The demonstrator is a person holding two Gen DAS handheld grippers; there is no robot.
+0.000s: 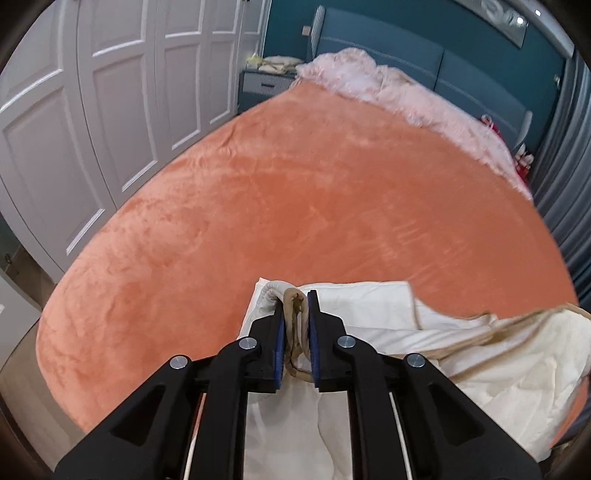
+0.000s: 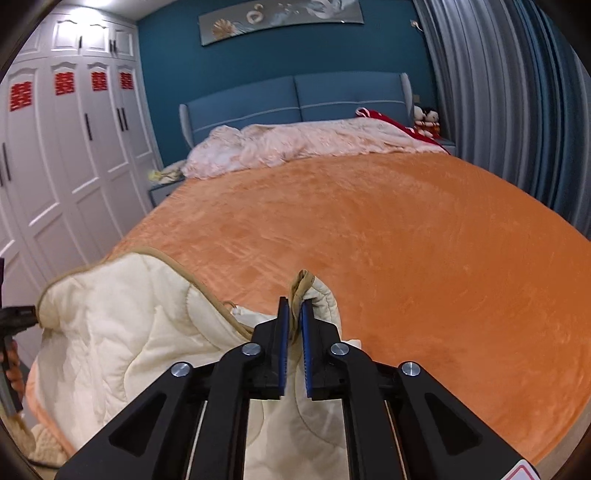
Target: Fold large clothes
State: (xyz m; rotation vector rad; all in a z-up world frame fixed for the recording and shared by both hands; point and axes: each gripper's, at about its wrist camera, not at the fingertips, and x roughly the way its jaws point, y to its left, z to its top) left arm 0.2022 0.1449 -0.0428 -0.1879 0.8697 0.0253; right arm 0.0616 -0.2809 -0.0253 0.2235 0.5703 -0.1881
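Two grippers, each pinching the tan-trimmed edge of one cream quilted garment over an orange bed.

Left wrist view: the left gripper (image 1: 296, 295) has its blue pads pressed onto a bunched tan hem of the cream garment (image 1: 498, 365), which spreads from 6 toward 3 o'clock; a flatter white folded part lies just beyond the fingertips on the orange bedspread (image 1: 295, 192). One pink duvet (image 1: 388, 88) is heaped at 1 o'clock, one nightstand (image 1: 264, 86) at 12, white wardrobe doors (image 1: 92, 110) at 10. Right wrist view: the right gripper (image 2: 294, 302) clamps another tan hem fold, the cream garment (image 2: 129, 325) billowing toward 9 o'clock, where the left gripper (image 2: 16, 317) and part of a hand show at the frame edge. Only this view shows four red paper emblems (image 2: 64, 83) on the wardrobe, one wall picture (image 2: 280, 16) at 12, two dolls (image 2: 426, 118) and the full grey curtain (image 2: 517, 110) at 2 o'clock.
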